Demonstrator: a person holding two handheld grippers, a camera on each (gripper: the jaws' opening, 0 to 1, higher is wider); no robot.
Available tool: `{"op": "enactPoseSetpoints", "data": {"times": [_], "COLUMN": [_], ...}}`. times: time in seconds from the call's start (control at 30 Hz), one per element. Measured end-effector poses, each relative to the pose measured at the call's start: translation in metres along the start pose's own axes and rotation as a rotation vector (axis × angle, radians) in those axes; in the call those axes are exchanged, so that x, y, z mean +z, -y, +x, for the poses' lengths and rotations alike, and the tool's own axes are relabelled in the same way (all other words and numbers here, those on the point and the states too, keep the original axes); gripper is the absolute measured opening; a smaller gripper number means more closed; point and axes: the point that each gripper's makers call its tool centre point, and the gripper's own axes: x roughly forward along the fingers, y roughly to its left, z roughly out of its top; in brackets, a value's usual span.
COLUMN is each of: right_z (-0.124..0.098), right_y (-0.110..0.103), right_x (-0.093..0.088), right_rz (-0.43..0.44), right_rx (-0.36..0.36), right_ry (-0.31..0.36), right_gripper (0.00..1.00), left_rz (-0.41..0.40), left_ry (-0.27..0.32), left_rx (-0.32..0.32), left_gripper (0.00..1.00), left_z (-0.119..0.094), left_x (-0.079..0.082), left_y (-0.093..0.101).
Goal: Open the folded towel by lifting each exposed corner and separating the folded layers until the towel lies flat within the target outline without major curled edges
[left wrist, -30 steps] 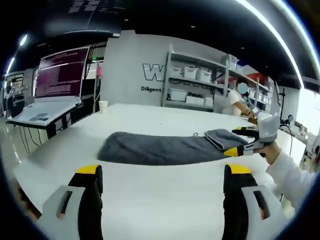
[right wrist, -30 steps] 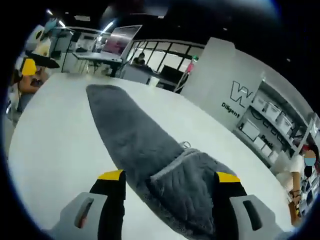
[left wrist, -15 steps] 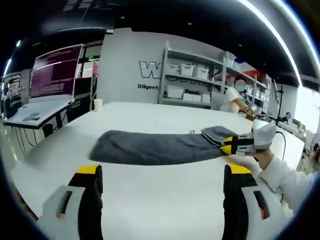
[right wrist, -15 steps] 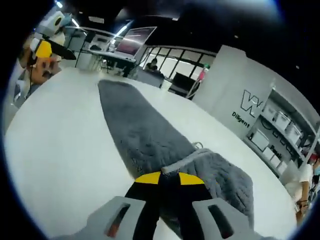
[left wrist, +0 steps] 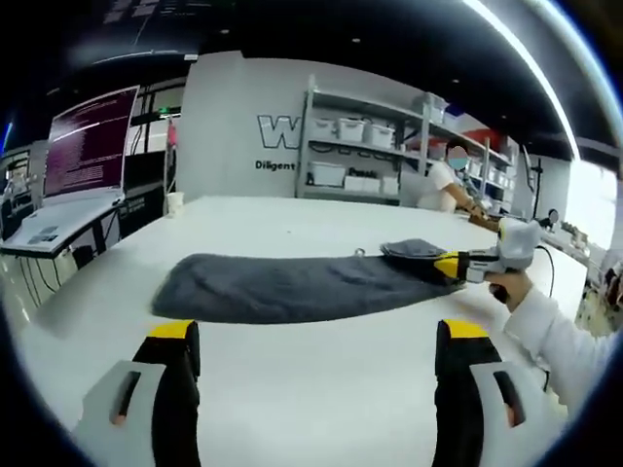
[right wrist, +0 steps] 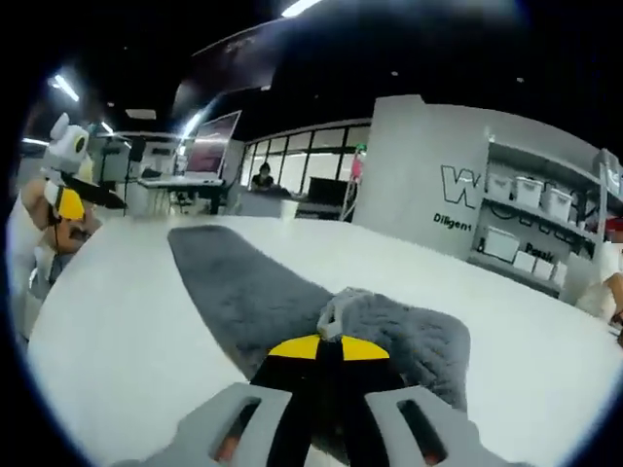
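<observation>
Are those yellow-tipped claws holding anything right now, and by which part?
The right gripper pinches the grey towel at the corner of its folded-over flap. The left gripper holds nothing.

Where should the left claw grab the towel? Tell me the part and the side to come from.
Take the towel at its free end corner nearest the left claw, coming in low from the near edge. That end lies flat and single-layered on the table, while the right claw is shut on the folded flap at the other end.
</observation>
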Motion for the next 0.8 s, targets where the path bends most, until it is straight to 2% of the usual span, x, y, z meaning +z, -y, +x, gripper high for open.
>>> {"op": "enactPoseSetpoints", "data": {"times": [0.1,0.27,0.63,0.8], "right_z": [-0.015,-0.044,-0.082,-0.1], "right_y": [0.03,0.072,0.132,0.156], "right_x": [0.006,0.01,-0.007,-0.021], "right_rz": [-0.043,0.029,0.117,0.167], "right_rx": [-0.088,-0.226,-0.392,-0.478], "right_ry": [0.047,0.114,0.154,0.14], "right_gripper": [0.0,0.0,0.0,0.0], "left_rz": [-0.002,-0.002,-0.008,-0.01], "left_ry": [0.003,0.0,-0.002,-0.004], "left_rx": [-0.006,-0.004,-0.033,-0.034], "left_gripper": [0.99,0.99,0.99,0.99], "left_z": [0.001,0.003,0.01,0.01], "left_x": [0.0,0.0,-0.001,-0.002], "left_y": [0.001,0.0,0.01,0.01]}}
